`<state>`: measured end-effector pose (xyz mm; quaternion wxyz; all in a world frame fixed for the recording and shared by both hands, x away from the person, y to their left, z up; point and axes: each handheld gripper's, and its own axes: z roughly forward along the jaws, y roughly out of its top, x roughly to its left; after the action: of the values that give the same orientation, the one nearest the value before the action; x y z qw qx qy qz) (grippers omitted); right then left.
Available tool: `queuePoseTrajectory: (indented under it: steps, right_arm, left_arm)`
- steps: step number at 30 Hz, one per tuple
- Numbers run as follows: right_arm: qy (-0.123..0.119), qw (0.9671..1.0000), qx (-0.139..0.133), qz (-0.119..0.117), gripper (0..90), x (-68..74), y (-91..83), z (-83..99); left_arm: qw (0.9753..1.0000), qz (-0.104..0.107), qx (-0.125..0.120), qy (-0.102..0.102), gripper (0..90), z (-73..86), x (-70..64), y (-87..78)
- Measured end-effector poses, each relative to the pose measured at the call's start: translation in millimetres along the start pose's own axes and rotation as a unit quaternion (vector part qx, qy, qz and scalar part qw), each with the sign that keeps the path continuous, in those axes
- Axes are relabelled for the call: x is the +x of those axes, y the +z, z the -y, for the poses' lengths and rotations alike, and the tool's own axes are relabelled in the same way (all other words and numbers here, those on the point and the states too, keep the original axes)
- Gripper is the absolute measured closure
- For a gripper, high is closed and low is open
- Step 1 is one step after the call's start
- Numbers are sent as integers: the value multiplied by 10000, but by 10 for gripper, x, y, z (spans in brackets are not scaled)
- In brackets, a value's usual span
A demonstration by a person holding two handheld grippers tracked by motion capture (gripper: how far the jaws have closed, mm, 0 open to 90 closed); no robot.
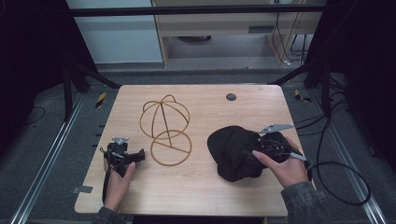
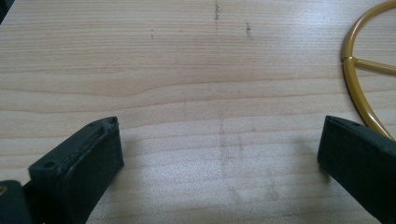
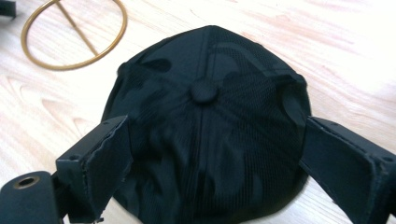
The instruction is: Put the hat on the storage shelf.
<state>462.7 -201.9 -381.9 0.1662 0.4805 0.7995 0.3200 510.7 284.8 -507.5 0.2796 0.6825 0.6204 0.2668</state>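
A black cap point(image 1: 231, 151) lies crown up on the right half of the wooden table point(image 1: 201, 186). My right gripper point(image 1: 256, 148) is over its right side. In the right gripper view the gripper point(image 3: 215, 135) is open, one jaw on each side of the cap point(image 3: 205, 140), whose top button point(image 3: 204, 89) lies just ahead. A gold wire hat frame point(image 1: 166, 126) with a round base ring stands left of centre. My left gripper point(image 1: 137, 156) rests low at the table's left, pointing at that ring. It is open point(image 2: 219, 126) over bare wood, with the gold ring point(image 2: 357, 88) at the right.
A small dark round disc point(image 1: 230, 97) sits near the table's far edge. Black cables point(image 1: 343, 179) loop over the floor to the right of the table. Metal rails point(image 1: 46, 163) run along both sides. The cap and the frame's ring point(image 3: 74, 35) lie about a hand's width apart.
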Motion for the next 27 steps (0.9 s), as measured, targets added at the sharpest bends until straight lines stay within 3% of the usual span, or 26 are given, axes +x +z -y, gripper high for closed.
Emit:
queuePoseTrajectory:
  steps: [3, 8, 13, 14, 15, 17, 18, 19, 20, 21, 22, 23, 27]
  right_arm:
    - [36, 9999, 157, -28, 86, -3, 137, -38]
    - [5, 9994, 335, -20, 135, -8, 217, -41]
    - [2, 9989, 449, -157, 337, -65, 261, -8]
    - [2, 9989, 449, -157, 337, -65, 261, -8]
    - [25, 9986, 464, -256, 418, -68, 269, 2]
    - [7, 9983, 475, -335, 496, -74, 269, 7]
    - [7, 9983, 475, -335, 496, -74, 269, 7]
    - [20, 9981, 475, -390, 571, -79, 270, 12]
    - [20, 9981, 475, -390, 571, -79, 270, 12]
    - [-11, 9981, 413, -456, 675, -83, 271, 19]
    - [-11, 9981, 413, -456, 675, -83, 271, 19]
    - [-34, 9983, 354, -470, 755, -72, 271, 17]
    - [-68, 9980, 291, -561, 824, -79, 283, -5]
  left_arm:
    - [10000, 4, 7, 27, 0, 2, -5, -4]
    - [10000, 18, 0, 26, 0, 6, -19, -6]
    - [10000, 56, 5, 56, 0, 14, -28, -15]
    - [10000, 56, 5, 56, 0, 14, -28, -15]
    - [9999, 81, 7, 87, 0, 18, -30, -19]
    - [9999, 105, 6, 110, 0, 25, -35, -25]
    - [9999, 118, -1, 119, 0, 28, -40, -28]
    - [9998, 133, 11, 148, 0, 32, -41, -34]
    - [9998, 144, 3, 155, 0, 36, -45, -37]
    - [9997, 176, -1, 175, 0, 44, -51, -43]
    - [9997, 176, -1, 175, 0, 44, -51, -43]
    - [9996, 192, 10, 206, 0, 48, -53, -49]
    - [9996, 193, 10, 217, 0, 49, -52, -51]
